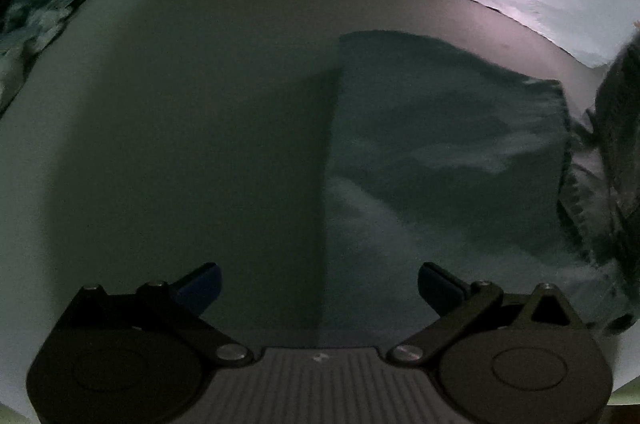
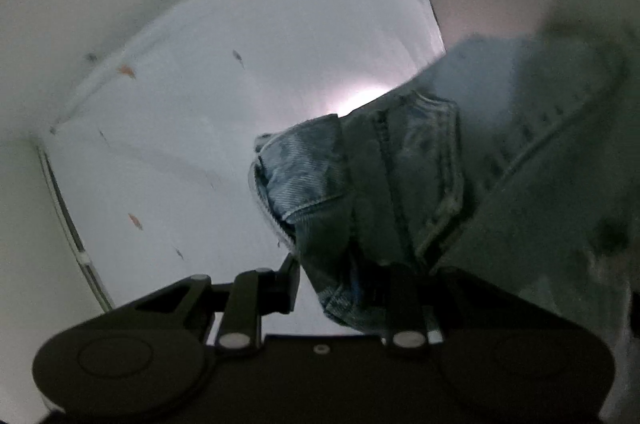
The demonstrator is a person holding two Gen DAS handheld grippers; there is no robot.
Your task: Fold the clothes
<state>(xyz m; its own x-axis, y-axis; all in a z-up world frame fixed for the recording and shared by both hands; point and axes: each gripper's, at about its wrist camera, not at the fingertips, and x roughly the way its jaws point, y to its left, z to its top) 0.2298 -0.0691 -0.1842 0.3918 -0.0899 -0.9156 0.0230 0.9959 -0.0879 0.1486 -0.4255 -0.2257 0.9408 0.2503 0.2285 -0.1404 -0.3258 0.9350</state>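
1. Below the left tongs [image 1: 319,284], a plain pale table [image 1: 180,143]; tongs spread apart, nothing between them. Dark cloth [image 1: 440,151] lies flat on the table, ahead and to the right; edges blurred.
2. Far right edge of the same view: denim [image 1: 588,191], partly visible.
3. Right-wrist view: right tongs [image 2: 344,284] clamped on a bunch of light-blue jeans [image 2: 360,175], which hang in front of a white wall [image 2: 200,103] with small orange marks. Picture blurred.

Jeans [image 2: 400,183] hide the right gripper [image 2: 340,288] fingertips, motion blur smears their far end, and both views are super dark.
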